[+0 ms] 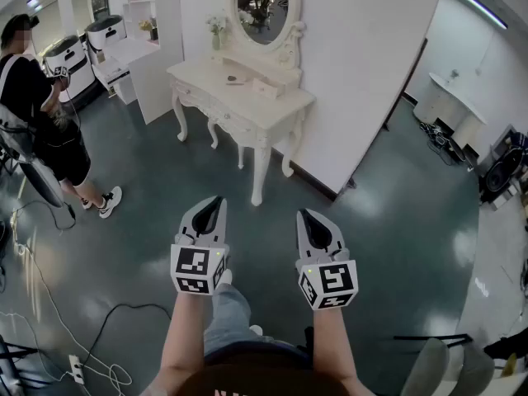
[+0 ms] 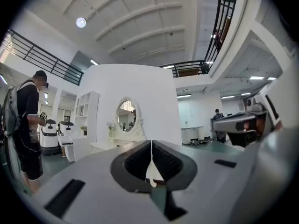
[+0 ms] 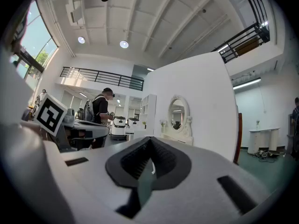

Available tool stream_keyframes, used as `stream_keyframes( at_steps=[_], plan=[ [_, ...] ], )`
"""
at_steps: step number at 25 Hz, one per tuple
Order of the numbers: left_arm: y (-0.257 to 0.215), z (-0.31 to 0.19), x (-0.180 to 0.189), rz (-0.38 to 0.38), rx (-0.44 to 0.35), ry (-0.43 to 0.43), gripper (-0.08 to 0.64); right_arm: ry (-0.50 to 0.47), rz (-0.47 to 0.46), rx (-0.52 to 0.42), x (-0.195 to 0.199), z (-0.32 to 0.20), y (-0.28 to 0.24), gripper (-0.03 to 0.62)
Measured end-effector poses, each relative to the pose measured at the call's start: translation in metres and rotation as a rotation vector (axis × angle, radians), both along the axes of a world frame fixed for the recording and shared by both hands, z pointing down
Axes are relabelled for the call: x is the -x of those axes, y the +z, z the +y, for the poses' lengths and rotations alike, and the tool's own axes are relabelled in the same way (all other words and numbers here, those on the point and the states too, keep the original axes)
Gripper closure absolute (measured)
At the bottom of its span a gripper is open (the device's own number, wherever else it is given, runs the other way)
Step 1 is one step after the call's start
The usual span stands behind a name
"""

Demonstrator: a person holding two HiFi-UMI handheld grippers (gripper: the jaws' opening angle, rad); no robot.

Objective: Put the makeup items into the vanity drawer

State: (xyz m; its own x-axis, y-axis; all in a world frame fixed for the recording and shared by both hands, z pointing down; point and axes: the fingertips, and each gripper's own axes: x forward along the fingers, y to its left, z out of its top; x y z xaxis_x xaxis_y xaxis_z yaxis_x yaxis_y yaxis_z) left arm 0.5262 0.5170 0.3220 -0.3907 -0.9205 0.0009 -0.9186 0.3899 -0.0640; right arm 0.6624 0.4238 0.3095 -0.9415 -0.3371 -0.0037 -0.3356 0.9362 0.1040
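Ahead, the only print to be read is the black-and-white square patterns on the marker cubes of the left gripper (image 1: 217, 200) and the right gripper (image 1: 304, 214). Both are grey, wedge-shaped and smooth. They are held level side by side over a dark, glossy floor (image 1: 396, 196). Each gripper's own view shows ribbed black pads pressed together with nothing between them, on the left gripper (image 2: 151, 143) as on the right gripper (image 3: 149, 146).

The white vanity counter (image 1: 280, 104) stands against a white partition wall, well apart from both grippers. It has curved carved legs and an oval mirror (image 1: 261, 2) in a scrolled frame. On its top lie a small dark thing (image 1: 233, 78) and a pale boxy thing (image 1: 266, 87), too small to identify. A vase of flowers (image 1: 216, 33) stands near the mirror.

Only the head view shows the cables (image 1: 49, 304) on the floor. A person in black (image 1: 37, 114) stands at the left near white machines (image 1: 70, 56). The left gripper view alone shows a second person (image 2: 217, 114) far off to the right. The right gripper view alone shows tall windows (image 3: 35, 48).
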Motion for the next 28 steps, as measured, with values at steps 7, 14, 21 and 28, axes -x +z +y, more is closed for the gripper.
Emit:
stream_keyframes(
  at_steps=[7, 14, 21, 28],
  plan=[
    [0.002, -0.031, 0.02, -0.009, 0.004, 0.001, 0.549, 0.013, -0.006, -0.008, 0.02, -0.035, 0.0, 0.595],
    [-0.004, -0.067, 0.075, -0.017, -0.004, -0.003, 0.549, -0.023, -0.021, -0.009, 0.077, -0.068, -0.005, 0.595],
    [-0.01, -0.12, 0.16, -0.003, -0.019, -0.005, 0.549, -0.013, -0.038, 0.023, 0.159, -0.124, -0.012, 0.595],
    [-0.003, -0.179, 0.255, 0.011, 0.009, 0.027, 0.549, 0.009, -0.019, 0.057, 0.254, -0.18, -0.002, 0.595]
  ],
)
